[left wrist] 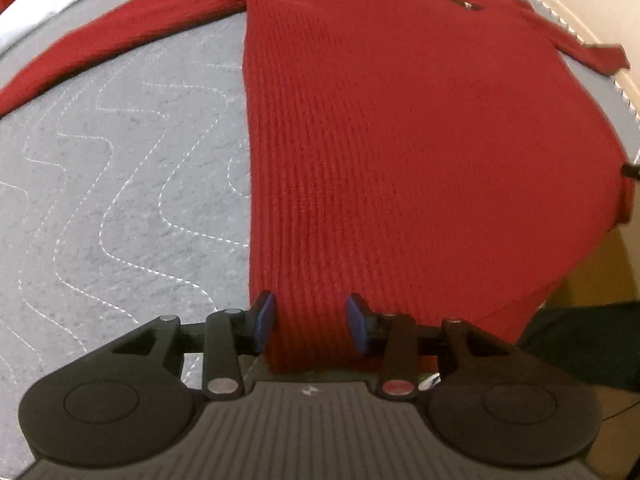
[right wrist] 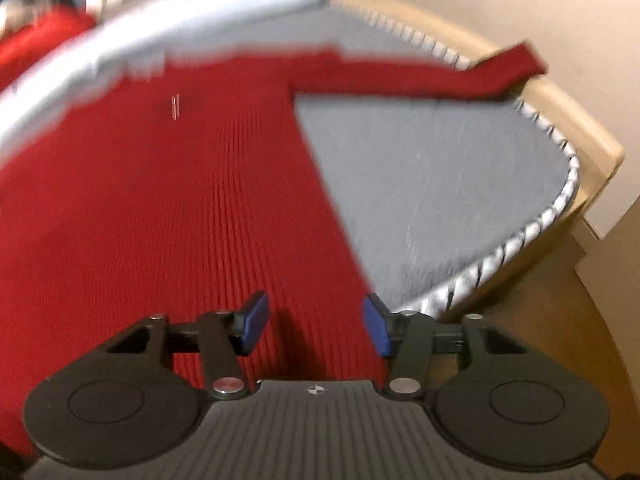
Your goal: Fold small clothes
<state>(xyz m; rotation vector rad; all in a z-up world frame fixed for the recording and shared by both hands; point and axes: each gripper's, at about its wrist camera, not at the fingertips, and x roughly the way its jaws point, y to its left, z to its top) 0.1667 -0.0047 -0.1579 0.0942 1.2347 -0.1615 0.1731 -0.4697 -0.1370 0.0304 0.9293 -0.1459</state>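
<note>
Here, grey quilted mattress (left wrist: 120, 184) lies bare to the left of the red sweater (left wrist: 400, 152); its piped edge and the wooden frame (right wrist: 600, 152) run close on the right. Sweater flat, sleeves out; the right sleeve (right wrist: 516, 64) overhangs the frame. Left gripper (left wrist: 311, 322) spread w/ hem corner between its pads; right gripper (right wrist: 316, 322) spread over opposite hem corner. Right view blurred.

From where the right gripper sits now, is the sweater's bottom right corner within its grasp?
Probably yes. The right gripper is open, with the red sweater hem area between its fingers and the sweater's side edge running down to the right finger. Nothing lies on the grey mattress in between. The view is blurred, though.
</note>
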